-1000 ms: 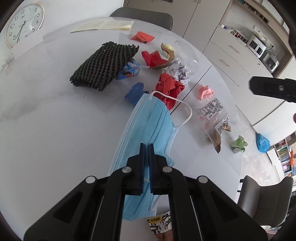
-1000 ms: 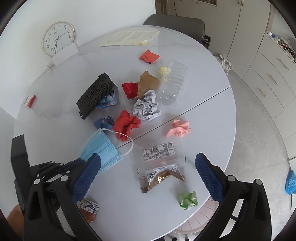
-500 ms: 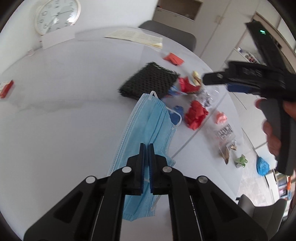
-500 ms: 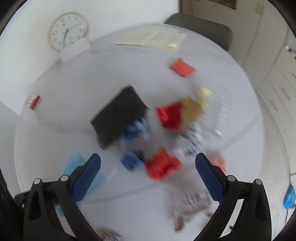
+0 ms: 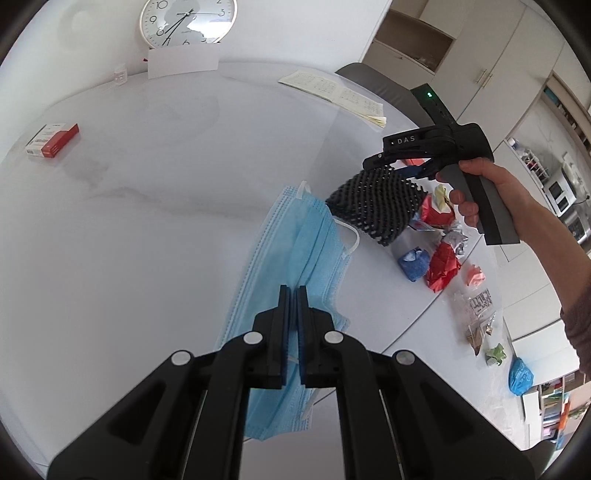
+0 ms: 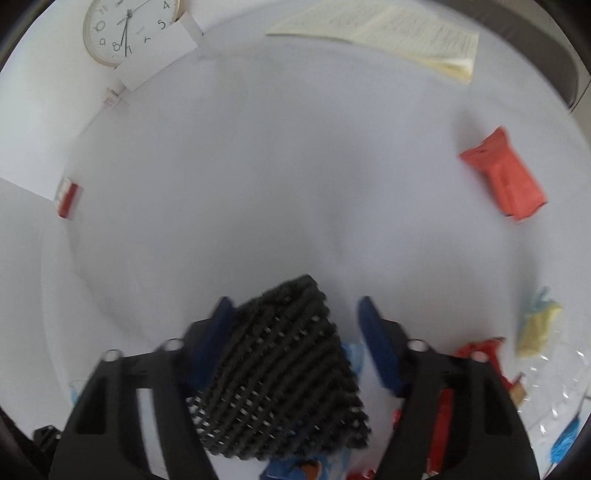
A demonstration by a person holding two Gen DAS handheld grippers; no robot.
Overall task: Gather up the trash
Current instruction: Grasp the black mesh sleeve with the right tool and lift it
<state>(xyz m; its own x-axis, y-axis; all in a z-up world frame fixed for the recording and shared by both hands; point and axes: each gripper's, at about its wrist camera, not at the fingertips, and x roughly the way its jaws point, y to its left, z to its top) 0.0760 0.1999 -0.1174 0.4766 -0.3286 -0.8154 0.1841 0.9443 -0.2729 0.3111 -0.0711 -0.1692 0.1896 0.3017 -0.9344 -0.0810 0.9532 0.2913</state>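
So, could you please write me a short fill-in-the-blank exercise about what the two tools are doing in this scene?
1. The left tool is shut on a blue ____.
2. The right tool is closing around a black ____ mat.
3. The clock leans against the ____.
4. The small box at the table's far left edge is white and ____.

Missing words: mask; mesh; wall; red

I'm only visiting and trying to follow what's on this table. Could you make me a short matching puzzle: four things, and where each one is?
Things:
1. blue face mask
2. black foam net
3. wall clock
4. red and white box

Places:
A. alone near the table's far left edge
B. between the closing fingers of the right tool
C. clamped in the left tool
D. leaning against the wall

Pairs: 1-C, 2-B, 3-D, 4-A
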